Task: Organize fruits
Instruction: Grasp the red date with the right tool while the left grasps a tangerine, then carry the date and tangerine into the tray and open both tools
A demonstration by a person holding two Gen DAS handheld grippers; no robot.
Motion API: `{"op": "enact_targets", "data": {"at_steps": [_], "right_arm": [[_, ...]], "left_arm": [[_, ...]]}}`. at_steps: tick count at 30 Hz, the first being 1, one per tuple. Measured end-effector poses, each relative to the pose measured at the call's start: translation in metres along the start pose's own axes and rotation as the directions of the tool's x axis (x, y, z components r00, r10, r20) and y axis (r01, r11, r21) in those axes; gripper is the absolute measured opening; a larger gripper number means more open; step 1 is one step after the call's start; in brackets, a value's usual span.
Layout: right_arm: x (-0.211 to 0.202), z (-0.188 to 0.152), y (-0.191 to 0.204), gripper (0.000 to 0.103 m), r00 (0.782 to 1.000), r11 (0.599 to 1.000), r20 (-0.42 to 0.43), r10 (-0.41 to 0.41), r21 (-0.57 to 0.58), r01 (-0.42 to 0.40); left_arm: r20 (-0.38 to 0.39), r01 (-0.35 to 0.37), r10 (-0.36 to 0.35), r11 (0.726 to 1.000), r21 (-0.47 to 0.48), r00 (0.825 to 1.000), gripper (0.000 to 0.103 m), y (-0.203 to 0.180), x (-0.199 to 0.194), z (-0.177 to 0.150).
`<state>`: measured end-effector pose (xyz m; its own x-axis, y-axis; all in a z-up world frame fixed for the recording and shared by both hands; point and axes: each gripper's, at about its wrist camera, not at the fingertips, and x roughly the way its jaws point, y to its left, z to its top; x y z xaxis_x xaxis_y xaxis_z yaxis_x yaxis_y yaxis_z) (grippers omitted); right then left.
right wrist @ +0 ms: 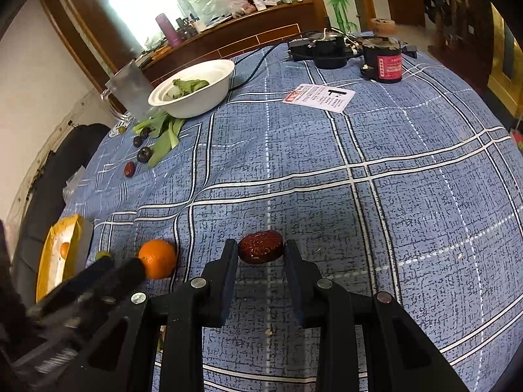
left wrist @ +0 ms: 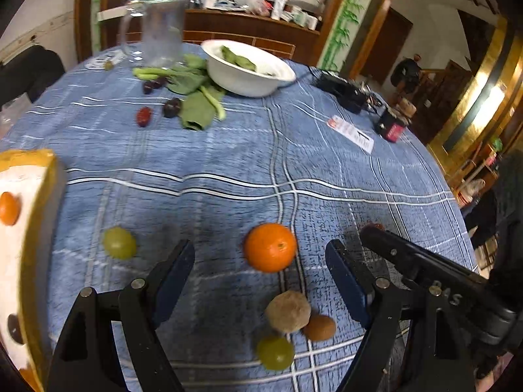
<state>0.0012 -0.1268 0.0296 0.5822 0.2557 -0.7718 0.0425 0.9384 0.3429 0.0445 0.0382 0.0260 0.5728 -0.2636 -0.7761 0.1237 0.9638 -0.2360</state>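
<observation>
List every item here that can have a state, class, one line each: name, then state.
left gripper: open, empty, above the cloth
right gripper: shut on the red date
red date: clamped between the fingers, at the cloth
orange: loose on the cloth, untouched
white bowl: upright, holds green leaves
clear pitcher: upright, looks empty
yellow tray: holds a small orange and a dark fruit
</observation>
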Motion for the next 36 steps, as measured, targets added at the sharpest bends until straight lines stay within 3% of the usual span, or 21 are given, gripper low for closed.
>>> {"op": "enact_targets", "data": {"at_steps": [5,6,8,9,12,23,30,32,36], "right_arm": [[0.001,0.001,0.000,0.030,1.000,1.000,-0.003,0.001,0.010,-0.001],[0.002,0.001,0.000,0.030,1.000,1.000,-0.005,0.001,0.013,-0.001],[0.003,0.000,0.000,0.030,1.000,1.000,-0.004,0.001,0.017,-0.001],[0.003,0.000,0.000,0.030,1.000,1.000,-0.002,-0.002,0.016,0.002],[0.003,0.000,0.000,0.030,1.000,1.000,0.002,-0.004,0.013,0.004],[-0.007,-0.003,0.007,0.030,0.999,1.000,0.044,-0.008,-0.016,0.009],[-0.010,-0.006,0.021,0.030,0.999,0.999,0.051,0.018,-0.051,-0.015],[-0.011,-0.007,0.024,0.030,0.998,0.998,0.053,0.020,-0.058,-0.017],[-0.013,-0.006,0.031,0.031,0.997,0.996,0.069,0.029,-0.081,-0.024]], "left_arm": [[-0.008,0.007,-0.007,0.999,0.032,1.000,0.077,0.002,0.019,-0.002],[0.011,-0.013,0.012,0.998,0.065,1.000,0.060,-0.001,0.019,-0.003],[0.022,-0.031,0.029,0.994,0.102,0.999,0.039,-0.006,0.019,-0.005],[0.026,-0.023,0.020,0.993,0.112,0.999,0.034,-0.009,0.018,-0.005],[0.051,-0.034,0.028,0.991,0.128,0.998,0.034,-0.011,0.012,-0.007],[0.093,0.046,-0.053,0.997,0.069,0.994,0.034,-0.002,-0.008,-0.008],[0.091,0.094,-0.093,0.995,-0.014,0.992,0.034,0.013,-0.011,-0.005],[0.115,0.067,-0.063,0.997,-0.037,0.991,0.034,0.020,-0.017,-0.003],[0.171,0.085,-0.066,0.991,-0.104,0.983,0.034,0.039,-0.033,0.002]]}}
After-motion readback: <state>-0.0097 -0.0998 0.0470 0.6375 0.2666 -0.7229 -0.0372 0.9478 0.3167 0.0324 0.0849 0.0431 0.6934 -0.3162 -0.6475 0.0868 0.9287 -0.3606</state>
